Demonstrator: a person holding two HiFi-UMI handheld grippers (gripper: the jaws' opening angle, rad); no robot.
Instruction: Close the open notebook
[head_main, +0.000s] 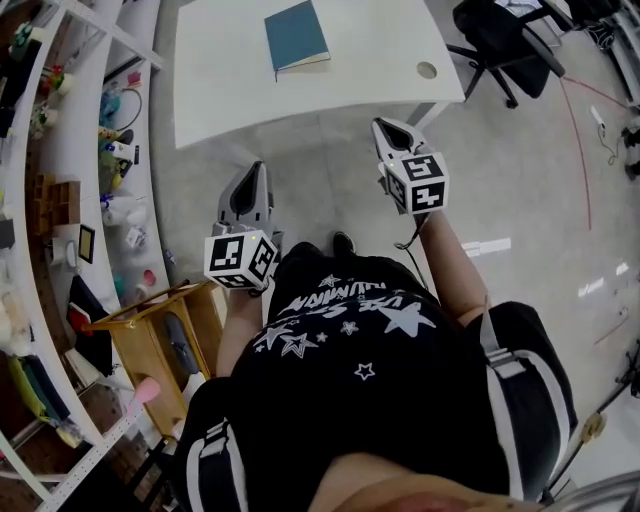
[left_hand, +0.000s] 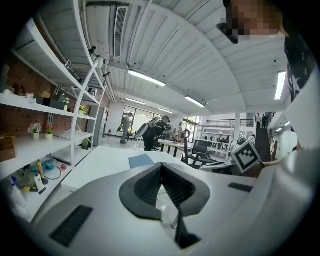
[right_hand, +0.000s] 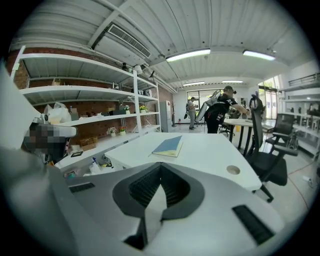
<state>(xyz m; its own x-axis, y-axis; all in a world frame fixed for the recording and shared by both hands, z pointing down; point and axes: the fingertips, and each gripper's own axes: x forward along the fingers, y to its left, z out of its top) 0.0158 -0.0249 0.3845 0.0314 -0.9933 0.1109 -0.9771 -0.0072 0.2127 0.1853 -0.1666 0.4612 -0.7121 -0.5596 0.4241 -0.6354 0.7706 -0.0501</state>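
A blue notebook (head_main: 296, 35) lies closed on the white table (head_main: 230, 90), toward its far side; it also shows in the left gripper view (left_hand: 141, 160) and the right gripper view (right_hand: 168, 145). My left gripper (head_main: 259, 168) is held over the floor short of the table's near edge, its jaws shut with nothing between them (left_hand: 161, 166). My right gripper (head_main: 385, 125) is just off the table's near right corner, also shut and empty (right_hand: 160, 166). Both point toward the table, well apart from the notebook.
White shelves (head_main: 70, 150) with small items run along the left. A wooden crate (head_main: 165, 340) stands beside my left leg. A black office chair (head_main: 500, 40) is at the table's right. The table has a round cable hole (head_main: 427, 70). People stand far back (right_hand: 220, 115).
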